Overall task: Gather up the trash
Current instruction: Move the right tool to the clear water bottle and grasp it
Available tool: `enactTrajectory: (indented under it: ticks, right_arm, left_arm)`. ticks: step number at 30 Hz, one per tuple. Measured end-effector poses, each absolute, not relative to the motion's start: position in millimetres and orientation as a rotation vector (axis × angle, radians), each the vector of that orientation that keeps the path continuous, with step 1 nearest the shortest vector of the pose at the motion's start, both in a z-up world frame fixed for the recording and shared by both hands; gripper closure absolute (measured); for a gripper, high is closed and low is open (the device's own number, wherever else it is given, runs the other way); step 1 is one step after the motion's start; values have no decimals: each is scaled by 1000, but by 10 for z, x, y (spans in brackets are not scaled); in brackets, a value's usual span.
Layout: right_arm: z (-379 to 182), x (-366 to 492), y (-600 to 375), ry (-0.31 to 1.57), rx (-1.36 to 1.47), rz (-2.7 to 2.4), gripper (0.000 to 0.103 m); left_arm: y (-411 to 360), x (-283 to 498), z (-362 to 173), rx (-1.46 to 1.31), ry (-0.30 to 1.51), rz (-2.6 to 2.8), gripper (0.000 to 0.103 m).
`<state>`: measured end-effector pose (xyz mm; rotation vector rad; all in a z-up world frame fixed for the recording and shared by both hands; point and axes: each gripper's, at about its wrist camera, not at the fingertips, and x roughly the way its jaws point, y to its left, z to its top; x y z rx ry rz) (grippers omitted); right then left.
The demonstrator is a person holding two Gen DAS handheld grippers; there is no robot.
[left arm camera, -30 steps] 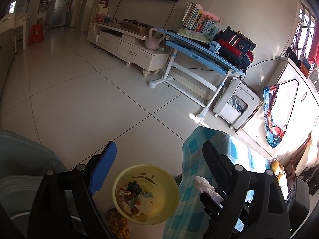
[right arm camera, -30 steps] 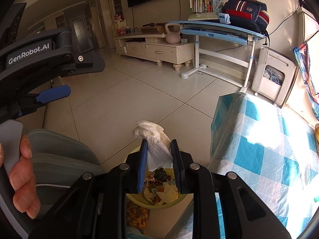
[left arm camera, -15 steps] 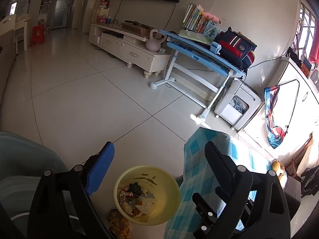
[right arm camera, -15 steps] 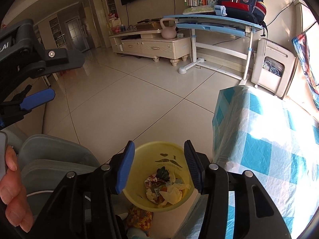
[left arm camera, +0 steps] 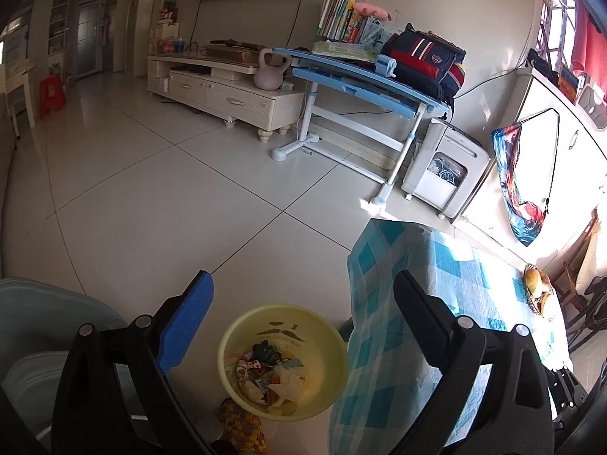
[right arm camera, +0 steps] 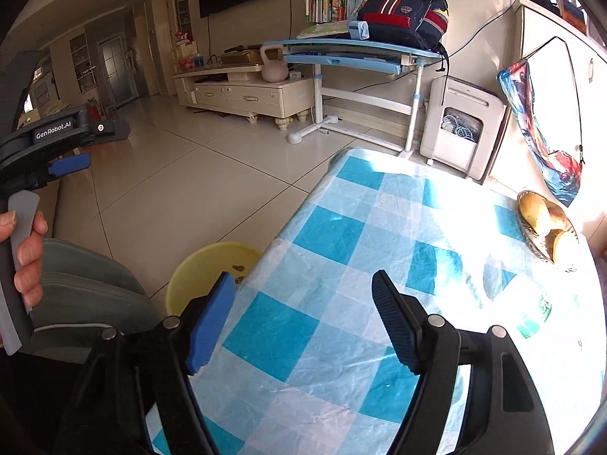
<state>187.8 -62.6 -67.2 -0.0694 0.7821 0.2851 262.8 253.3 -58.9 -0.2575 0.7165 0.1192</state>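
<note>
A yellow bin [left arm camera: 322,341] stands on the floor by the table's corner, with wrappers and crumpled tissue [left arm camera: 273,375] inside. My left gripper [left arm camera: 303,280] hovers above it, jaws wide and still opening, nothing between them. My right gripper [right arm camera: 303,278] is over the blue-checked tablecloth [right arm camera: 341,235], its jaws opening and empty. In the right wrist view the bin [right arm camera: 205,269] shows to the left of the blue pad, and the left gripper [right arm camera: 108,144] appears at the far left, held by a hand [right arm camera: 26,254].
A basket of fruit [right arm camera: 546,223] sits at the table's far right edge, with a clear green-labelled thing [right arm camera: 535,314] nearer. A grey seat [left arm camera: 45,322] is left of the bin. A colourful bundle [left arm camera: 239,424] lies on the floor beside the bin.
The right gripper let go of the white tissue over the bin, opened, and swung right over the table. It left the left wrist view. The left jaws widened slightly.
</note>
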Motion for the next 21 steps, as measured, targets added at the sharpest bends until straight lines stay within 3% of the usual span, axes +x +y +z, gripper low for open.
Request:
enactTrajectory:
  ticks: [10,21]
  right_arm:
    - [-534,1685,-1674,797,-219,118,18]
    - [-919,1921,-2207,939,-466,139,18]
  left_arm:
    - [2210,2605,-613,-143,733,74,10]
    - [1915,2644,-685,-53,765,32,10]
